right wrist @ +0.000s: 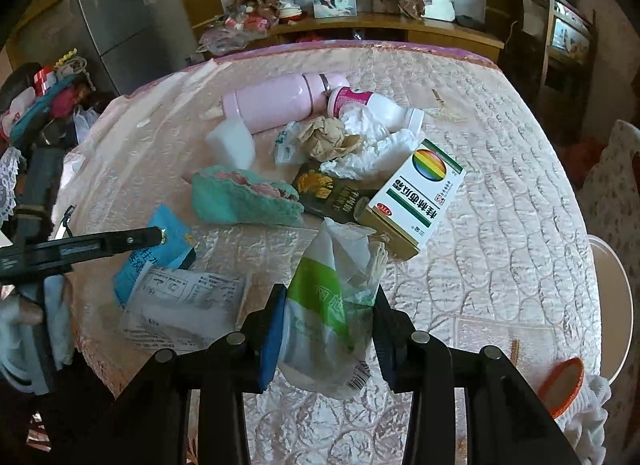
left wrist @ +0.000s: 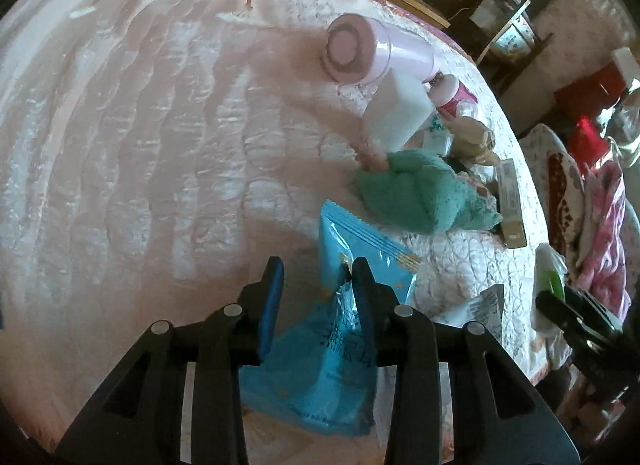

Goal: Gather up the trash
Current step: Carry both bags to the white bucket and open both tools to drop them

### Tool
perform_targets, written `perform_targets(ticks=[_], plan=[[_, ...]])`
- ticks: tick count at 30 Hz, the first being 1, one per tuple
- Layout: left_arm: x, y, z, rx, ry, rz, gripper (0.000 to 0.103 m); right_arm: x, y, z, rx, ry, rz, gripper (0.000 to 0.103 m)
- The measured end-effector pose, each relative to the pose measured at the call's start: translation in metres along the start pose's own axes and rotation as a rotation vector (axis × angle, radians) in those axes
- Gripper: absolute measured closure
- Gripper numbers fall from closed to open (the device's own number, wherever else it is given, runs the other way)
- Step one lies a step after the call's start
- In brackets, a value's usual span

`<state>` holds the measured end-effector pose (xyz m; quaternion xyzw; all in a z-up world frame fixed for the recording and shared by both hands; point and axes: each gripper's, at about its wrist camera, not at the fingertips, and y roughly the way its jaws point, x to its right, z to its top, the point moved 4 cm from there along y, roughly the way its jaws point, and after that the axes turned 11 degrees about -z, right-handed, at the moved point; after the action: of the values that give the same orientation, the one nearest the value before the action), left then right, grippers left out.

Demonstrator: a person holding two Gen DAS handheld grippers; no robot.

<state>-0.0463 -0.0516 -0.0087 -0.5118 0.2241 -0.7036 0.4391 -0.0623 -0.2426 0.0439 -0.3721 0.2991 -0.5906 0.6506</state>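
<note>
Trash mostly remains on the table (right wrist: 500, 193): right gripper (right wrist: 330, 321) grips a green-white wrapper (right wrist: 320, 297); left gripper (left wrist: 316, 277) jaws open around the blue packet (left wrist: 352, 241), at nine o'clock.

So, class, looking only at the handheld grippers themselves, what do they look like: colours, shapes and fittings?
Both are alike. The left gripper and right gripper each have matte black angular plastic jaws with triangular cut-outs, joined by black link arms with round silver pivot pins. Each jaw carries a flat blue pad on its inner face. No cables or printed markings show.
</note>
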Motion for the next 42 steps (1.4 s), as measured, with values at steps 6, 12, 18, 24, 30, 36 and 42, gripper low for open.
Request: perform_targets(ticks=[6, 12, 18, 24, 30, 36, 42], plan=[[0.011, 0.006, -0.001, -0.018, 0.077, -0.004, 0.089, -0.002, 0.005, 0.001, -0.008, -0.002, 0.009, 0.064], [0.032, -0.032, 0.026, 0.101, 0.148, 0.034, 0.094, 0.005, -0.005, 0.004, 0.018, 0.004, 0.009, 0.064], [0.068, -0.076, 0.052, 0.234, 0.245, 0.101, 0.094, 0.022, -0.022, 0.009, 0.061, 0.032, 0.013, 0.064], [0.108, -0.076, 0.054, 0.215, 0.285, 0.02, 0.094, 0.047, -0.037, 0.009, 0.088, 0.053, -0.004, 0.064], [0.182, -0.031, 0.037, 0.104, 0.361, -0.088, 0.094, 0.093, -0.047, 0.003, 0.088, 0.106, -0.067, 0.064], [0.258, 0.02, 0.014, 0.014, 0.444, -0.154, 0.094, 0.158, -0.056, -0.009, 0.071, 0.175, -0.134, 0.064], [0.333, 0.074, 0.005, -0.061, 0.508, -0.199, 0.094, 0.232, -0.056, -0.027, 0.034, 0.25, -0.205, 0.064]])
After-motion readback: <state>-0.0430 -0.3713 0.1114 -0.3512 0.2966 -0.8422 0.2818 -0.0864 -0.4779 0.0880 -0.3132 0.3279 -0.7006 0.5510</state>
